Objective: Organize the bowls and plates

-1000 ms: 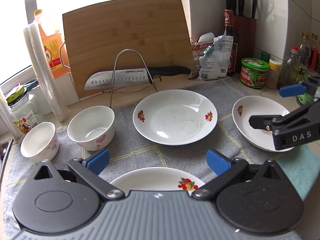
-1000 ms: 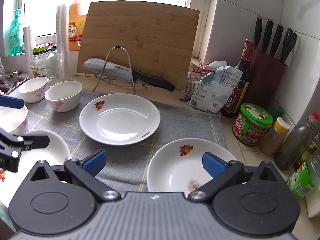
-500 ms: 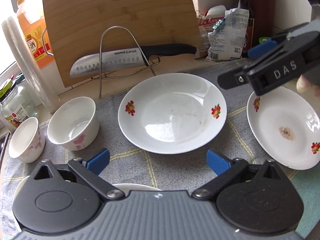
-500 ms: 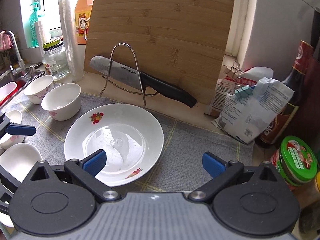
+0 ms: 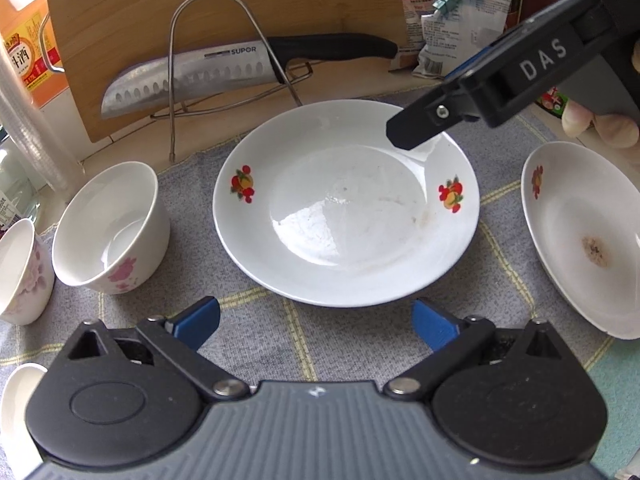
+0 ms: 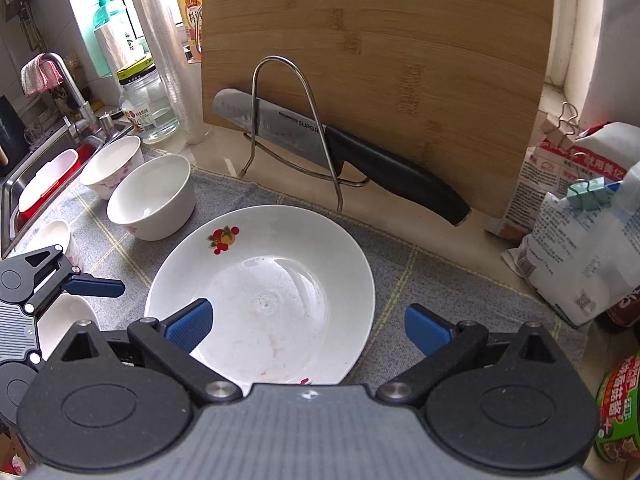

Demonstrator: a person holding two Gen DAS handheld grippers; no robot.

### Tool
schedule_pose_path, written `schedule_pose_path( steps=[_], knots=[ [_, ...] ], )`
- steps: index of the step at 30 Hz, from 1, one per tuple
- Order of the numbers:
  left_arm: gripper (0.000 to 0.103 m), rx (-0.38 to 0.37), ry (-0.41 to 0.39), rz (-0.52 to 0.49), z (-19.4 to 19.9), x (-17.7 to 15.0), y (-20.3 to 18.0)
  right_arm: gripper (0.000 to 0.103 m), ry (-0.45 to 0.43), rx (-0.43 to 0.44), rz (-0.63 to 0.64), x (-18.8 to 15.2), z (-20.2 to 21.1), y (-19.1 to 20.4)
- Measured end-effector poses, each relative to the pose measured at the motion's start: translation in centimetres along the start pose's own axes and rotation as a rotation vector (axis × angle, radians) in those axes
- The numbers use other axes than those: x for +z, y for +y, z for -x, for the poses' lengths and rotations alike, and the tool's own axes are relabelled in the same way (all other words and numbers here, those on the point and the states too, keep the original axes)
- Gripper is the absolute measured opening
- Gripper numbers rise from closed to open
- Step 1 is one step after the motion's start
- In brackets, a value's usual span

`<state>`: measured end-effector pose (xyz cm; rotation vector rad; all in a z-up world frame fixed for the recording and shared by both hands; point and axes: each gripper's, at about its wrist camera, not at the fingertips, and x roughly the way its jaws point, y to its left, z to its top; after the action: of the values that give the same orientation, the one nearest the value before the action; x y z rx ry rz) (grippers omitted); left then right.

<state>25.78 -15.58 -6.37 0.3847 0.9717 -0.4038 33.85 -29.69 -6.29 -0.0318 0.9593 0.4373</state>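
Cutting board [image 6: 376, 76] leans upright at 12 o'clock, knife [image 6: 340, 152] resting in the wire rack [image 6: 296, 132] in front of it. Grey mat [image 5: 256, 332] covers the counter and carries all the crockery.

Centre plate [image 5: 346, 204], white with fruit decals, sits flat mid-mat, a little soiled. Second plate [image 5: 588, 236] at 3 o'clock in the left wrist view, brown stain in its well, apart from the centre plate. Two bowls at 9 o'clock: plain-rimmed bowl [image 5: 110, 226] and pink-flowered bowl [image 5: 22, 270] just beside it, not nested. Edge of a third plate [image 5: 16, 404] at 7 o'clock.

Change: a second ago the right gripper [image 6: 306, 326] was over the stained plate at the right edge of the mat; it has swung left and now hangs over the centre plate's 2 o'clock rim, fingers spread wide, nothing between them. Whether it touches the rim: cannot tell. Left gripper [image 5: 316, 322] has moved forward off the near plate and sits just short of the centre plate's 6 o'clock rim, fingers also wide apart and empty.

Read: both tools have converged on the centre plate, so that's likely the first pick. Nothing stacked yet; task is at the start.
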Motion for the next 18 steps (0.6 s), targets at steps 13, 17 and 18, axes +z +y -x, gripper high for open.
schedule_pose_path(
  steps=[13,17,18],
  knots=[
    [0.098,-0.045,0.051,-0.04,-2.0,0.5,0.5,0.103,0.096,0.119,-0.048,2.3,-4.4,-2.9],
    [0.098,-0.056,0.054,-0.044,-2.1,0.7,0.7,0.096,0.115,0.152,-0.044,3.0,-5.4,-3.1],
    [0.098,-0.053,0.053,-0.042,-2.0,0.7,0.7,0.094,0.121,0.158,-0.044,3.1,-5.7,-3.1]
  ],
)
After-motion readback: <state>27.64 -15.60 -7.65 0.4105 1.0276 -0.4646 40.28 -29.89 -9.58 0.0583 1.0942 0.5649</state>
